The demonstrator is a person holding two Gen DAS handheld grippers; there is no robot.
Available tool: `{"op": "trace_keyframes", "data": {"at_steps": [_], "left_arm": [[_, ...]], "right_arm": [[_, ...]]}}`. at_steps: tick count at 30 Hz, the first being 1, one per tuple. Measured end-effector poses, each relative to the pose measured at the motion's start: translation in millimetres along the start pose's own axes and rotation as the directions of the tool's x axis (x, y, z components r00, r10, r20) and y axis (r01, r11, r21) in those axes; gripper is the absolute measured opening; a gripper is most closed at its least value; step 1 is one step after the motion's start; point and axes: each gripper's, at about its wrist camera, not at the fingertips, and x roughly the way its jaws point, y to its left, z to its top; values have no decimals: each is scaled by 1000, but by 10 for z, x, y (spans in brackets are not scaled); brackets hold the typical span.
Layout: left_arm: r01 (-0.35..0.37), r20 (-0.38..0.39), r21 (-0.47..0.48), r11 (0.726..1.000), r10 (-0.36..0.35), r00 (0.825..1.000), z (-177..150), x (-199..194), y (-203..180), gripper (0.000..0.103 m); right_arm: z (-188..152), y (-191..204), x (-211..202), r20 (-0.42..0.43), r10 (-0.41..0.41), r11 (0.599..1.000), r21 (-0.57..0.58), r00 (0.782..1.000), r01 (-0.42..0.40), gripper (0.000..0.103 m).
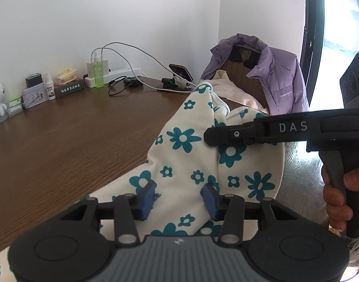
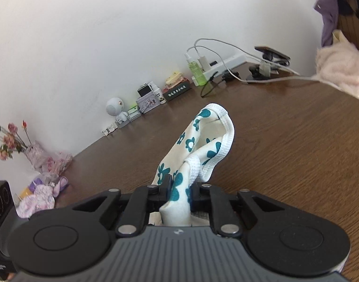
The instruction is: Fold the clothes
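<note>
One floral garment point(image 1: 186, 155), right gripper point(image 2: 180, 191) jaws pinching it, left gripper point(image 1: 178, 199) jaws spread

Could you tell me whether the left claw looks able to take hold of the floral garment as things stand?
Probably yes: the left claw is open with the floral garment lying right between its pads, nothing in between. The right claw already grips another part.

Daylight pours in from the overexposed window point(image 1: 339, 35) at right, leaving glare on the brown wooden bench point(image 1: 297, 162). Fisheye bending curves the edges, with dark vignetted corners.
</note>
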Motion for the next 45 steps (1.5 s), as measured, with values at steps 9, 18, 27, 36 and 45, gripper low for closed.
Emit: {"op": "trace_keyframes", "data": {"at_steps": [9,18,27,36,45], "left_arm": [[-133,71,-161,978,146,987,-302,-969,529,58],[-181,86,-300,937,215,973,-777,-1645,706,62],[-167,102,-331,929,211,972,-851,-1736,754,66],[-134,109,-293,947,172,979,-688,-1619,695,67],[-90,120,-177,980,113,986,-355,-1314,470,67]], "right_arm": [[-55,926,-45,7,-32,884,-466,999,31,12],[-476,1499,171,-105,-40,782,-622,994,-34,9],[-485,1436,96,-175,91,857,-488,980,-167,38],[-169,869,-221,-138,195,959,-180,971,-218,27],[-200,663,-241,-155,184,966,-153,971,-208,20]]}}
